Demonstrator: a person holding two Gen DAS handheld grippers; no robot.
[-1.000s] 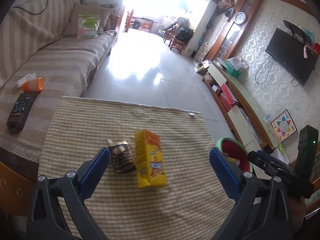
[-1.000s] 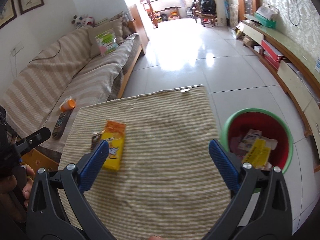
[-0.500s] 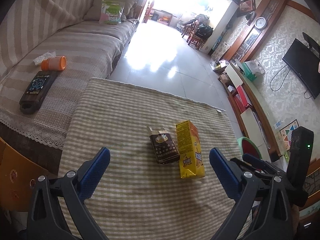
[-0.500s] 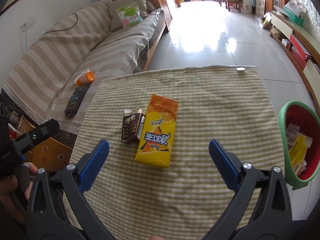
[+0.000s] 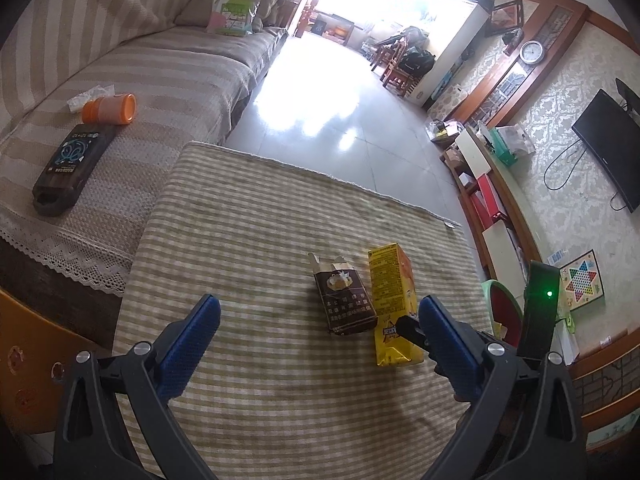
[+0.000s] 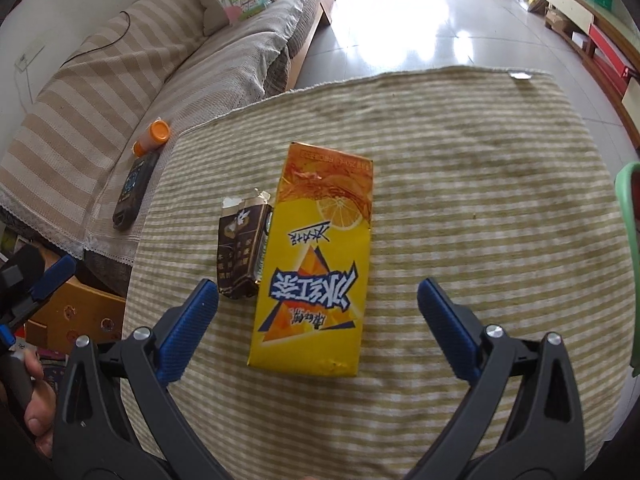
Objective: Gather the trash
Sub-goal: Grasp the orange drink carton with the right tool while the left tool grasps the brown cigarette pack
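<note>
A yellow drink carton (image 6: 316, 260) lies flat on the striped cloth-covered table (image 6: 480, 200), with a torn brown cigarette pack (image 6: 242, 252) touching its left side. My right gripper (image 6: 318, 312) is open and hovers low over the carton's near end, jaws spread wider than it. In the left wrist view the carton (image 5: 390, 292) and the pack (image 5: 346, 300) lie ahead to the right. My left gripper (image 5: 318, 328) is open and empty, set back left of the pack. The green-rimmed red bin (image 5: 506, 308) stands beyond the table's right edge; its rim (image 6: 628, 216) shows in the right wrist view.
A striped sofa (image 5: 160, 72) runs along the left, with a dark remote (image 5: 66, 160) and an orange-capped bottle (image 5: 110, 109) on it. A TV cabinet (image 5: 500, 200) lines the right wall. Tiled floor (image 5: 328, 92) lies beyond the table. A wooden chair (image 6: 72, 316) stands at lower left.
My right gripper has swung left from the bin and come down close over the carton. My left gripper has drawn back to the left, so the pack and carton now sit right of its centre.
</note>
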